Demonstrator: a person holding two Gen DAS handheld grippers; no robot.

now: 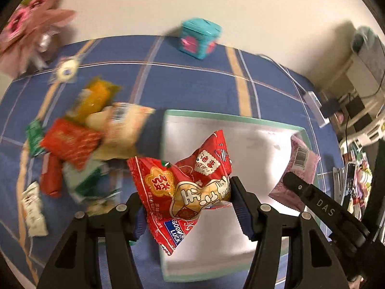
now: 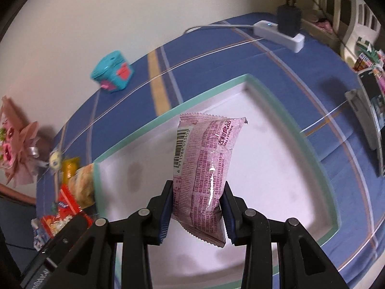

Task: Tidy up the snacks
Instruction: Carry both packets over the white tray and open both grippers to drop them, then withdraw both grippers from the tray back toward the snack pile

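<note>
My left gripper [image 1: 187,207] is shut on a red snack packet [image 1: 185,192] and holds it over the left edge of a white tray with a mint-green rim [image 1: 231,118]. My right gripper [image 2: 196,207] is shut on a pink snack packet [image 2: 204,168] and holds it above the tray [image 2: 149,125]. The pink packet [image 1: 298,166] and the right gripper's body also show in the left wrist view, over the tray's right side. A pile of mixed snack packets [image 1: 79,139] lies on the blue cloth left of the tray; it also shows in the right wrist view [image 2: 72,192].
A teal cube box [image 1: 199,38] stands at the table's far edge by the wall. A pink flower bouquet [image 1: 31,24] lies at the far left. A white power strip with a black plug [image 2: 281,31] sits far right. More clutter [image 2: 368,60] stands off the table's right side.
</note>
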